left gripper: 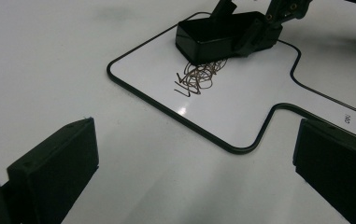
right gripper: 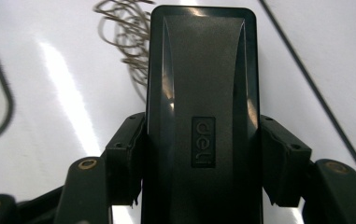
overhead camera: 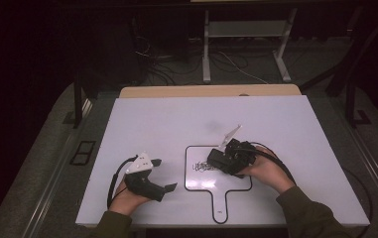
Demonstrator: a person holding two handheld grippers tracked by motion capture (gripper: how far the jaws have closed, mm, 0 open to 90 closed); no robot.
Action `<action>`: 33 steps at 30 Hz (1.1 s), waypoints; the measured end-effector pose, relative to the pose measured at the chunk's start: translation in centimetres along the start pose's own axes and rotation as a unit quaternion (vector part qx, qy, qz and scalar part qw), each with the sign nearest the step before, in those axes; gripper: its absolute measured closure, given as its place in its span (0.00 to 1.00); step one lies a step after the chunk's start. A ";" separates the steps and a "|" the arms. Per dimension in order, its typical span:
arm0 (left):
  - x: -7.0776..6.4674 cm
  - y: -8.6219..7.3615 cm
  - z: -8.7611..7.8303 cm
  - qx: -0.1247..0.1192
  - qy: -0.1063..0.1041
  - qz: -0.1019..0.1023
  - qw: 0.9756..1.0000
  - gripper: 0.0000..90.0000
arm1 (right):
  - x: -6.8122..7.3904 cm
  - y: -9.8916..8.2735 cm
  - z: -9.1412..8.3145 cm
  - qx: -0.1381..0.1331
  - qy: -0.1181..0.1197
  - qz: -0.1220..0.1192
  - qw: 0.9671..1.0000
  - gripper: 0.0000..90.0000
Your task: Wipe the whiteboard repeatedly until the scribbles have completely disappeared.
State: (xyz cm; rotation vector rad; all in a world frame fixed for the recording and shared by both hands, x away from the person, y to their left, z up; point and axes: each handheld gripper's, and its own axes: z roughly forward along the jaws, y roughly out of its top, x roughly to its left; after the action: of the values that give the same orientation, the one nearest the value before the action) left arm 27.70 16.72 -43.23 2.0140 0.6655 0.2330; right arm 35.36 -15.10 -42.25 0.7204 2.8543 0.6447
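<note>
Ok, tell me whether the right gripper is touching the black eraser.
Touching. In the right gripper view, the right gripper has both jaws pressed flat against the sides of the black eraser, with no gap on either side.

Your worktop (overhead camera: 152, 114) was a plain white sheet, and a strip of pale wood (overhead camera: 176, 91) showed along its far edge. Beyond it, on the grey floor (overhead camera: 256, 59), you had a white metal frame (overhead camera: 206, 49) standing on two legs, with loose cables (overhead camera: 166, 64) trailing beside it. A black rectangular outline (overhead camera: 83, 152) lay on the floor left of the worktop.
</note>
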 end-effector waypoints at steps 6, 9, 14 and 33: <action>0.0 0.0 0.0 -0.001 0.000 0.000 1.000 0.00 | 0.4 0.4 0.1 0.003 0.005 -0.005 1.000 0.43; 0.0 0.0 0.0 0.000 0.000 0.000 1.000 0.00 | -0.5 0.6 0.2 0.004 -0.003 0.005 1.000 0.43; 0.1 0.0 0.0 -0.001 0.000 0.000 1.000 0.00 | -2.1 0.9 0.5 0.001 -0.013 0.029 1.000 0.43; 0.0 0.0 -0.1 -0.002 0.000 0.000 1.000 0.00 | 1.7 1.4 0.5 0.010 0.009 -0.025 1.000 0.43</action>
State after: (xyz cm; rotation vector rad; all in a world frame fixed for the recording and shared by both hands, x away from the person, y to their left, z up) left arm 27.66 16.79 -43.16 2.0096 0.6638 0.2338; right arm 34.61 -12.99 -42.09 0.6463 2.8900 0.6200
